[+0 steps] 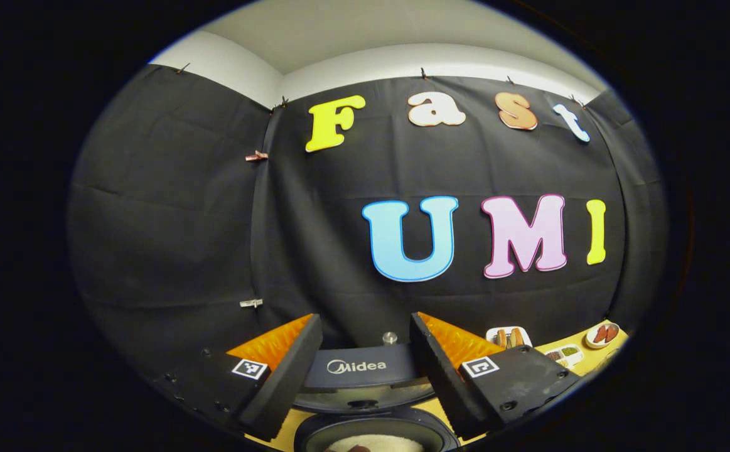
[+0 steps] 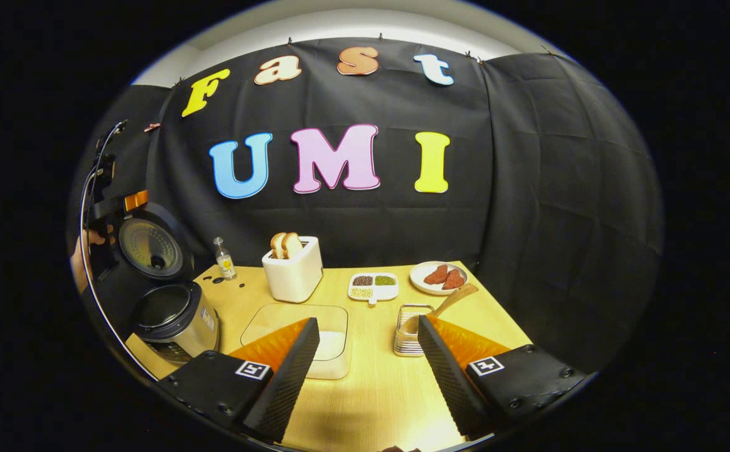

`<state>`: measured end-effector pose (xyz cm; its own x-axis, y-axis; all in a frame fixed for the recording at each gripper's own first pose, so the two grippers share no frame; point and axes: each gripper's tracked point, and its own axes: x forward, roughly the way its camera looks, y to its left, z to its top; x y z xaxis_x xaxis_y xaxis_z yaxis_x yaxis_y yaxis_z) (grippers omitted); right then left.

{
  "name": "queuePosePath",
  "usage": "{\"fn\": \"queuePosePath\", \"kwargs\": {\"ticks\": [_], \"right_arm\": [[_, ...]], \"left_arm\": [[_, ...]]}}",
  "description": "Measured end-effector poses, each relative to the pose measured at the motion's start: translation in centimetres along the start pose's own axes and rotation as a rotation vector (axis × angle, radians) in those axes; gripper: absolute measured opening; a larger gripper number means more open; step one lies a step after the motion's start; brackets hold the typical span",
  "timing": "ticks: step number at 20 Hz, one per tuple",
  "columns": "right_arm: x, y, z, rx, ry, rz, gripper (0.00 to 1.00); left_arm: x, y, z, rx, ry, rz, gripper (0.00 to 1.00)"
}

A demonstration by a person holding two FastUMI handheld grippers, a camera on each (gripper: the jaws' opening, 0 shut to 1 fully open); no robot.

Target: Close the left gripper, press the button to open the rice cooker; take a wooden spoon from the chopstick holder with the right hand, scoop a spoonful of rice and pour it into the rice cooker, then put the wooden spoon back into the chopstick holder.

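Note:
The rice cooker [image 2: 173, 320] stands at the table's left with its lid [image 2: 150, 248] swung up. In the left gripper view the raised lid [image 1: 365, 367] is just ahead, between the fingers, and the pot [image 1: 374, 433] below it holds something white. My left gripper [image 1: 366, 317] is open and holds nothing. A wooden spoon [image 2: 449, 302] leans in the wire chopstick holder [image 2: 410, 333], just beyond my right finger. A clear box of rice [image 2: 330, 345] lies ahead of my open, unloaded right gripper [image 2: 368, 323]. The left gripper [image 2: 104, 188] and a hand [image 2: 81, 254] hover over the cooker.
On the wooden table [image 2: 377, 402] stand a white toaster [image 2: 292, 273] with bread, a small bottle [image 2: 223, 258], a divided seasoning dish [image 2: 374, 285] and a plate of meat [image 2: 438, 277]. The black cloth wall closes the back and right sides.

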<state>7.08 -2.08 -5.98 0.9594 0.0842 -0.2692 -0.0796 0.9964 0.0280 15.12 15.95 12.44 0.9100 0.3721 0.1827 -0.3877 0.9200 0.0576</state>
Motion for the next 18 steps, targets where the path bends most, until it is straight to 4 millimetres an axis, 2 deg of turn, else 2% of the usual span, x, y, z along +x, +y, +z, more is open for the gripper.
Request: {"fn": "queuePosePath", "kwargs": {"ticks": [3, 9, 11, 13, 16, 18], "right_arm": [[1.2, 0.7, -0.8, 0.03, 0.035, 0.045, 0.99], [2.8, 2.7, -3.5, 0.048, 0.128, 0.147, 0.99], [3.0, 3.2, -3.8, 0.048, 0.144, 0.183, 0.99], [3.2, 3.4, -4.2, 0.049, 0.159, 0.21, 0.99], [3.6, 3.2, -4.7, 0.06, 0.182, 0.23, 0.99], [4.0, 2.7, -4.5, 0.069, 0.186, 0.233, 0.99]], "left_arm": [[-2.6, -0.5, -1.1, -0.015, 0.08, 0.02, 0.98], [-8.5, -1.5, -5.8, -0.038, 0.254, 0.078, 0.98], [-10.1, -1.9, -8.1, -0.037, 0.309, 0.084, 0.98], [-11.5, -2.0, -11.3, -0.037, 0.381, 0.093, 0.98], [-12.9, -2.5, -16.9, -0.055, 0.493, 0.086, 0.98], [-13.7, -2.7, -19.2, -0.062, 0.53, 0.074, 0.99]]}}
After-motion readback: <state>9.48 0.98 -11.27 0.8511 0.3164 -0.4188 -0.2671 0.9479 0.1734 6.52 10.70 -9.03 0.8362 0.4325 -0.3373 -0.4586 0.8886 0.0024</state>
